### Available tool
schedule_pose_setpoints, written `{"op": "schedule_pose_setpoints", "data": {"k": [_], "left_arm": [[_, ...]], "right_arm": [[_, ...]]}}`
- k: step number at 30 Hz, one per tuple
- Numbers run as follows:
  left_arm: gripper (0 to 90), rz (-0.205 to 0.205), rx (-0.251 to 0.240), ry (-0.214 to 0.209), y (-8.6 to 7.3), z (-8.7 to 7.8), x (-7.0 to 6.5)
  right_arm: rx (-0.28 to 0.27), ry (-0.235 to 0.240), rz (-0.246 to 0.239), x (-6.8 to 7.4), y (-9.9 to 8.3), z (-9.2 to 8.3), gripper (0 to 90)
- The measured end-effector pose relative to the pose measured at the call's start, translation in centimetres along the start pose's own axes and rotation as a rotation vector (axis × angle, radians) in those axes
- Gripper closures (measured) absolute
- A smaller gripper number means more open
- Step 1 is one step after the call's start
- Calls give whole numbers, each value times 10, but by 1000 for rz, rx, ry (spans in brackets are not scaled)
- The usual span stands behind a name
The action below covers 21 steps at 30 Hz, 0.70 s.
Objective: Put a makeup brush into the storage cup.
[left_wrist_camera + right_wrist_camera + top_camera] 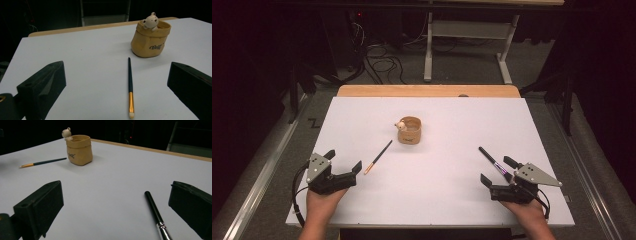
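Observation:
A tan bag-shaped holder (410, 130) with a small bear figure (401, 125) on its rim stands mid-table. A thin brush with a gold ferrule (377, 157) lies left of it, straight ahead of my left gripper (343, 161) in the left gripper view, brush (130, 87), holder (150, 39). A thicker black brush with a silver ferrule (493, 162) lies at the right, running in between the spread jaws of my right gripper (498, 170); in the right gripper view, this brush (157, 215) lies nearer the right jaw. Both grippers are open and rest on the white table (437, 165).
The white sheet covers a wooden table whose far edge (427, 91) shows bare. Beyond it on the floor are cables (382, 62) and a white metal frame (467, 45). The holder (79, 150) and thin brush (42, 162) lie far left in the right gripper view.

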<state>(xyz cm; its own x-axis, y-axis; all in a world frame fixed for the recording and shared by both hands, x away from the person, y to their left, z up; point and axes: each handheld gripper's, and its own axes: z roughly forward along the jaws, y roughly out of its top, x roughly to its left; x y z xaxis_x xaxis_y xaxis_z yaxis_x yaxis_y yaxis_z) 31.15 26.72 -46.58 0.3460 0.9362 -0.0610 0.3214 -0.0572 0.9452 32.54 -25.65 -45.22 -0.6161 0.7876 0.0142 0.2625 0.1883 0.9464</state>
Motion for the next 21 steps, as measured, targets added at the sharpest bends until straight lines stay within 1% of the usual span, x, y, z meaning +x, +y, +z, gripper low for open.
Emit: {"op": "schedule_pose_setpoints", "data": {"k": [2,4,6,8,10,12,13,15,17,18,20,21], "left_arm": [[29,-11,5,-8,-1,0,0],[30,-27,5,-11,-2,1,0],[33,-26,9,-3,-3,1,-1],[40,-23,20,4,-4,3,-2],[50,-25,42,3,-3,6,-4],[63,-44,75,0,0,11,-5],[63,-51,83,-1,2,14,-6],[71,-50,107,0,6,18,-9],[85,-37,160,-3,12,23,-11],[87,-38,188,-1,14,25,-12],[93,-45,236,-12,17,30,-13],[99,-40,258,-9,18,32,-14]], "right_arm": [[1,2,0,0,0,0,3],[1,6,17,0,-1,1,3],[2,-1,26,-2,2,2,3],[-1,-1,44,-6,7,1,3],[6,-1,26,-9,9,0,3],[7,-2,24,-12,9,0,3],[0,0,33,-15,8,-1,3],[-7,4,46,-19,6,-3,3],[-3,7,46,-20,4,-4,3],[-4,11,50,-21,4,-4,3],[-9,10,48,-20,3,-5,3],[-9,8,46,-20,3,-6,3]]}}
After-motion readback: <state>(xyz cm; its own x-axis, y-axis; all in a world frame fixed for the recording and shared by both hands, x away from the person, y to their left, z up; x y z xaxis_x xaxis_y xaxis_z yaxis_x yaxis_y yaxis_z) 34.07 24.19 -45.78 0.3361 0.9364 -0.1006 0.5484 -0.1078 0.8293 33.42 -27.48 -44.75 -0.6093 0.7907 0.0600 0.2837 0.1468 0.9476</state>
